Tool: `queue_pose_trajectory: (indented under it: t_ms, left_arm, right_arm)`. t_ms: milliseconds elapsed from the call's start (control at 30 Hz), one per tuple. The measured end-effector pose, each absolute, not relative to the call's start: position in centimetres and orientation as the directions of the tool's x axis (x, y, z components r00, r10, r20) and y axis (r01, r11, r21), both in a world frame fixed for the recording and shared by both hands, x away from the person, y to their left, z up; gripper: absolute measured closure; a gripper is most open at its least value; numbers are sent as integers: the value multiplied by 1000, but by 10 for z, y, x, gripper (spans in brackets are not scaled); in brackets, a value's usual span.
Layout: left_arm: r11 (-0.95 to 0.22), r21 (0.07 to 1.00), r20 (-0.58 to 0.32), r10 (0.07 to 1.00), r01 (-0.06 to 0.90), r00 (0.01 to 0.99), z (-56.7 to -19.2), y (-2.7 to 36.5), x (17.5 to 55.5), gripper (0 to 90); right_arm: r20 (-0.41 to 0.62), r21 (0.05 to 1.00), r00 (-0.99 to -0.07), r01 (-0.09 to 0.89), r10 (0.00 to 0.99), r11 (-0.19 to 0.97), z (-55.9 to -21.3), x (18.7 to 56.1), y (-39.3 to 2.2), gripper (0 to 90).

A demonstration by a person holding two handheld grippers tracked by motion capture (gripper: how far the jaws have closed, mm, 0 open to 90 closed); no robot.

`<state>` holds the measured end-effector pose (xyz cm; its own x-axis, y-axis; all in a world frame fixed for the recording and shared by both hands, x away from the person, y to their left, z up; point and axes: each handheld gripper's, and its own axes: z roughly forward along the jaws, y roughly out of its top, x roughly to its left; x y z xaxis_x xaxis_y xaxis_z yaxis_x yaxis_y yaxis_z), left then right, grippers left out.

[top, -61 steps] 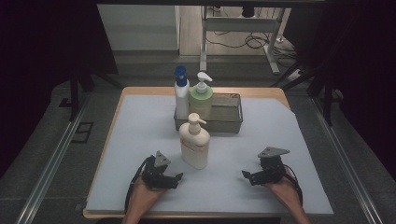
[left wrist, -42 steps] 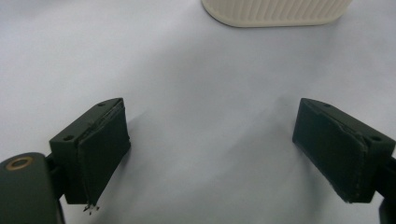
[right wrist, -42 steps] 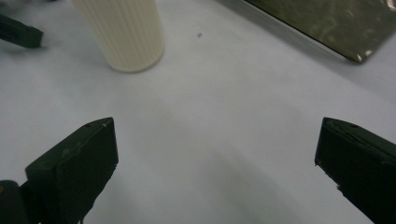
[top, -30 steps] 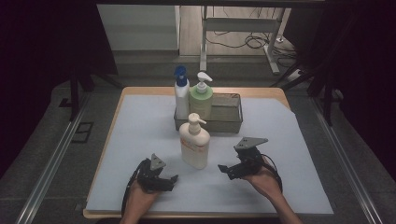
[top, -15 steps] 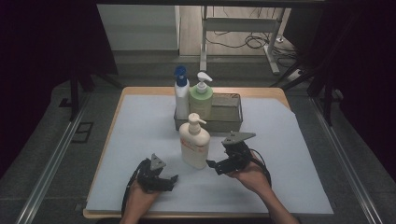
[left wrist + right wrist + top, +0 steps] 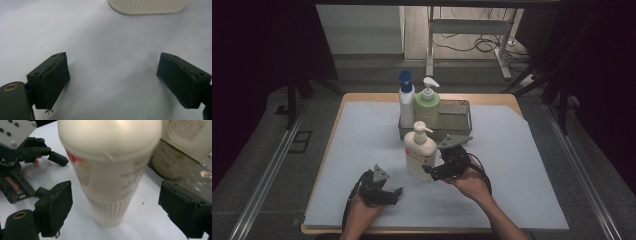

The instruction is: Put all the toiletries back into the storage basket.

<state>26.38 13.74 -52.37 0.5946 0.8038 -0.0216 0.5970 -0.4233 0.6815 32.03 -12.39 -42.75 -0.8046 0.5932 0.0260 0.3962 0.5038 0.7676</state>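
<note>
Evidently, the cream pump bottle [image 6: 110, 175] is straddled, ungripped, by the closing right gripper [image 6: 115, 215]; smooth, slippery plastic is best clamped at the ribbed base; the left gripper [image 6: 120, 85] is held open, empty.

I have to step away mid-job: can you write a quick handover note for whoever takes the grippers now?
Right gripper: open, jaws just been closing, astride the cream pump bottle without pressing it.
Left gripper: open, nothing between its jaws, low on the white mat.
The bottle stands upright in front of the wire basket, which holds the blue-capped bottle and green pump bottle.
Done: approach. Left: grip and probably lift into the basket.
</note>
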Motion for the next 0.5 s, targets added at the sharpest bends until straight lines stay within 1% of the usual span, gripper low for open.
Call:
queue_pose_trajectory:
  t_ms: [233, 500]
  left_arm:
    - [-423, 681, -22, 804, 597, 595, -524, 137, 264, 105]
    - [-423, 682, -22, 804, 597, 595, -524, 137, 264, 106]
  right_arm:
    - [-5, 760, -803, 384, 596, 524, -424, 325, -111, 144]
    - [-11, 763, -797, 384, 604, 521, -422, 330, -97, 197]
